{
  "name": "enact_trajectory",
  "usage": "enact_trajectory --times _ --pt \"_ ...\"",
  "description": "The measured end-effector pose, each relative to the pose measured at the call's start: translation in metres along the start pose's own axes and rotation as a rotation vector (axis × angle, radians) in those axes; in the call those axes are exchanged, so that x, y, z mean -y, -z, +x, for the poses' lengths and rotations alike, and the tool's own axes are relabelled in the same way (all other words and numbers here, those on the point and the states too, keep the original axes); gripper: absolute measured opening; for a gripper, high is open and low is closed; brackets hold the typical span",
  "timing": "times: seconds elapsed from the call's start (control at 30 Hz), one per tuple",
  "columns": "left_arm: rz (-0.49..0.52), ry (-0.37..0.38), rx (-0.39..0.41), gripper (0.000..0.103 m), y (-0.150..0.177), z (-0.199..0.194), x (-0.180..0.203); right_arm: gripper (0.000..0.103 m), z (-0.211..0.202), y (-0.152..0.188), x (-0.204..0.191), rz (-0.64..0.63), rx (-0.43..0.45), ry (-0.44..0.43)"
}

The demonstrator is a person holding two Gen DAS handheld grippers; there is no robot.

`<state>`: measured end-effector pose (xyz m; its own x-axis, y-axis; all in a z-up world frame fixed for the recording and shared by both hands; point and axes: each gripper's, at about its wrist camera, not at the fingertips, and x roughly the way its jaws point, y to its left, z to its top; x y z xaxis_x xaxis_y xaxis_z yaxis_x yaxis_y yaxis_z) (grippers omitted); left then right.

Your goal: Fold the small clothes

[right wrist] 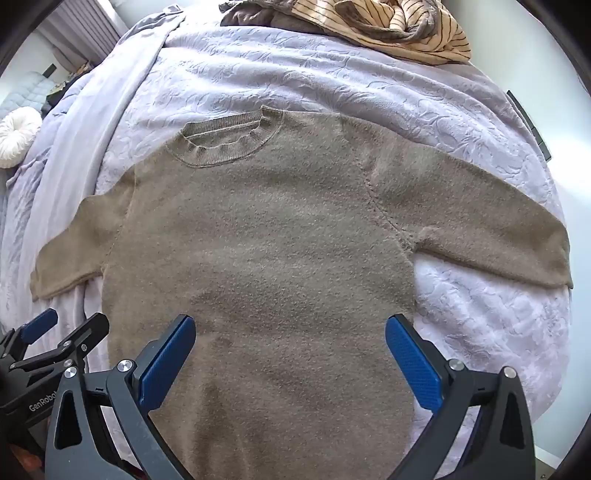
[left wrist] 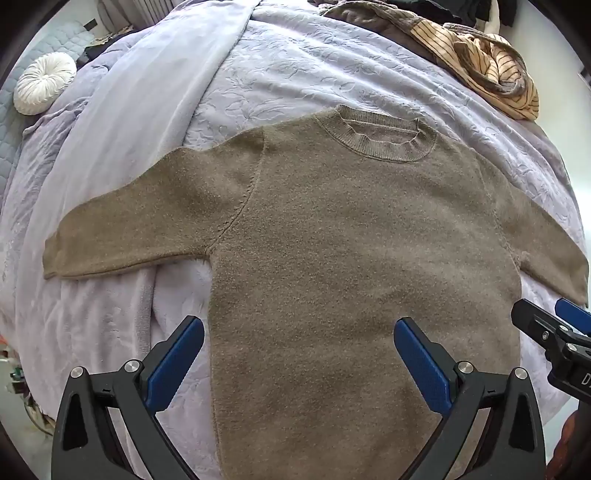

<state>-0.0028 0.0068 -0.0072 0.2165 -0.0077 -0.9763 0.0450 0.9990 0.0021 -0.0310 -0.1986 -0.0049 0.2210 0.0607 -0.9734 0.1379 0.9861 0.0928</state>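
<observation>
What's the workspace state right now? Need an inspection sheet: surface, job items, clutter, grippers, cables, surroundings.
Surface: lavender embossed bedspread, wrinkled, with a smoother lilac sheet folded across its left part.
Job's things: brown short-sleeved knit sweater lying flat, both sleeves spread, ribbed collar at the far end, unfolded.
Clutter: crumpled tan striped garment on the far right of the bed; round white pleated cushion at far left.
Grippers: left gripper and right gripper both open, empty, over the sweater's lower body.
Cables: nothing seen.
Surroundings: grey curtain at far left.
</observation>
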Motion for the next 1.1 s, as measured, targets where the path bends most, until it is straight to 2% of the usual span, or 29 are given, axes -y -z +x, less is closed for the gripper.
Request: enact_trajectory --times 1.1 --pt "-0.015 -0.002 -0.034 0.103 0.0014 0.0072 -0.0015 0.103 0.0077 -0.0007 -0.0083 -0.024 -0.033 0.021"
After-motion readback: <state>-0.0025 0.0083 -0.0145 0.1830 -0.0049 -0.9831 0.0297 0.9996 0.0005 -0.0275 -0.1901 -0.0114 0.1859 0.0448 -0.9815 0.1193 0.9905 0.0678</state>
